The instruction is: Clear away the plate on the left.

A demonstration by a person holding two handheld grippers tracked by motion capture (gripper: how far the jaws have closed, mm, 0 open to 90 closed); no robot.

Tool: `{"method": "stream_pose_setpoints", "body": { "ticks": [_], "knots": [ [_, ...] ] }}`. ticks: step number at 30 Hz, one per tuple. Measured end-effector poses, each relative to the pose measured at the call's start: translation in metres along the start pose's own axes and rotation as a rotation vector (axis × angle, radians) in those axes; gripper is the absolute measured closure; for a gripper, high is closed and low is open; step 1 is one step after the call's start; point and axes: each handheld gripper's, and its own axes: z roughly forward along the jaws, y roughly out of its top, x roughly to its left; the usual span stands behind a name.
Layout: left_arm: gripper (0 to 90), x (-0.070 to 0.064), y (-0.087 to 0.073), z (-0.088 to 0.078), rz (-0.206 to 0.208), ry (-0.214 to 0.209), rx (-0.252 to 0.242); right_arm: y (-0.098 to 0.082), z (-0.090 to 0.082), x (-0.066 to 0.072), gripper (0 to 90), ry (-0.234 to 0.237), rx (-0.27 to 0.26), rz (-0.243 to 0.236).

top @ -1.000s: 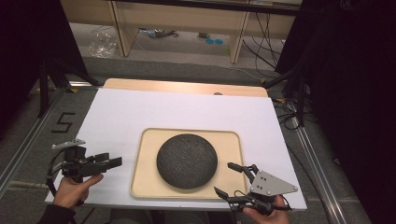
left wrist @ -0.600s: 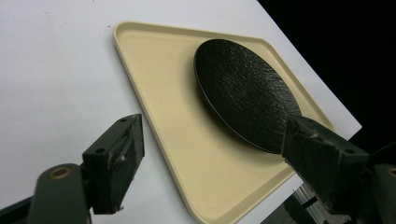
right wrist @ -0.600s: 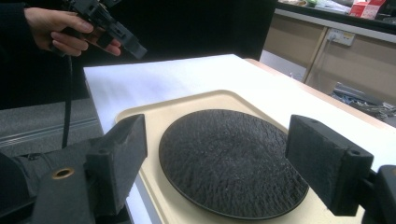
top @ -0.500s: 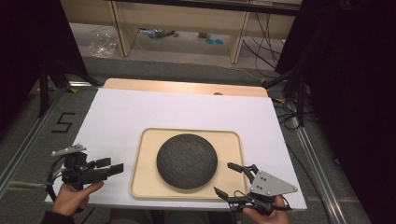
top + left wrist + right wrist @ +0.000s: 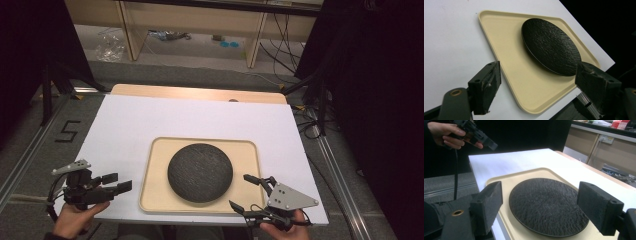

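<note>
1. Lying flat, the black plate (image 5: 200, 172) is sitting mid-tray (image 5: 150, 197) on the white surface (image 5: 150, 120).
2. Left tool (image 5: 120, 183) is hovering just off the tray's left edge, jaws apart, holding nothing, plate lying to its right.
3. Right tool (image 5: 246, 191) is waiting at the tray's near right corner, jaws spread wide, empty.
4. Right tool is looking nearer the plate rim; likely first to reach.

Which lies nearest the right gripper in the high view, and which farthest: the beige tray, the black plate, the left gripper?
From the right gripper:
1. Beige tray, its near right corner beside the open fingers.
2. Black plate, at the tray's middle.
3. Left gripper, beyond the tray's left edge.
</note>
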Motion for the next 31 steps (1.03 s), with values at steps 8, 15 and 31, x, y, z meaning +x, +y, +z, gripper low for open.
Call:
{"method": "stream_pose_setpoints", "body": {
  "ticks": [8,15,31],
  "knots": [
    [20.9,-0.0075,-0.006,-0.0019,0.005,-0.013,0.007,-0.0006,0.0001,0.0002,21.9,0.001,0.007,-0.001],
    [20.9,-0.0081,-0.0081,-0.0002,0.008,-0.008,0.016,0.0001,0.0003,0.0005,21.9,0.0,-0.001,-0.001],
    [21.0,-0.007,-0.0079,0.0,0.007,-0.002,0.015,0.0001,0.0,0.0004,21.9,0.0,0.003,-0.001]
  ]
}}
